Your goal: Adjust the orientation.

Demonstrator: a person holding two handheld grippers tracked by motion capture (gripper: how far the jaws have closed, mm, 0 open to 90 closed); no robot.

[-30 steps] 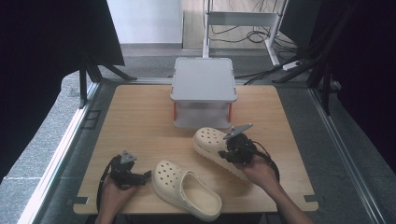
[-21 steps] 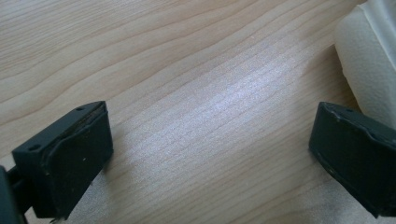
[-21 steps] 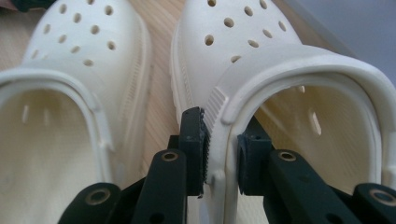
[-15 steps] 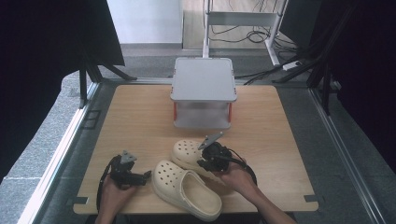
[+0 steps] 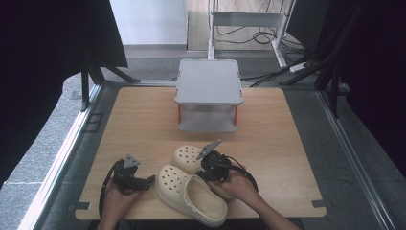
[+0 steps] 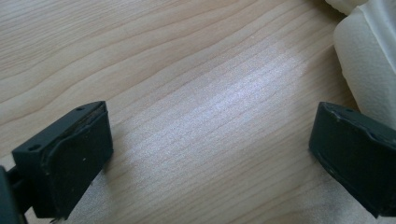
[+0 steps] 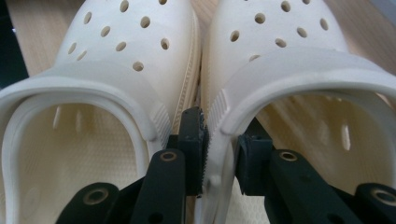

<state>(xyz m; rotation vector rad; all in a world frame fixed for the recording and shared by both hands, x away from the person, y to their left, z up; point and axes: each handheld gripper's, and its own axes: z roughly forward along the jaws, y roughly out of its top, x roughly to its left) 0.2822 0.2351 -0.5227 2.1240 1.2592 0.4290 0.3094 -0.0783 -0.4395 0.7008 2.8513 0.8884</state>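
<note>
Two cream clogs lie side by side at the near edge of the wooden counter point(image 5: 143, 120). The near clog point(image 5: 191, 194) sits closest to the person; the far clog point(image 5: 187, 157) lies just behind it, their side walls touching or nearly so. In the right gripper view both foot openings face the camera and nothing is inside either. Each upper carries rows of round vent holes.

The right hand-held gripper point(image 7: 219, 154) is clamped on the side wall of the far clog point(image 7: 299, 70) — one jaw stands inside the opening, the other in the narrow gap against the near clog point(image 7: 116, 60). In the high view the right hand point(image 5: 237, 184) and its hand-held gripper point(image 5: 213, 165) cover the heel of the far clog.

The left hand-held gripper point(image 6: 210, 144) has its jaws wide apart over bare wood, nothing between them. A cream clog edge point(image 6: 369, 56) is cut off at the right margin of that view. In the high view it point(image 5: 143, 182) rests at the near left, just beside the near clog's toe.

One grey two-tier rack point(image 5: 208, 81) with red posts stands at the far centre of the counter. Its lower level is shadowed — contents cannot be made out.
</note>
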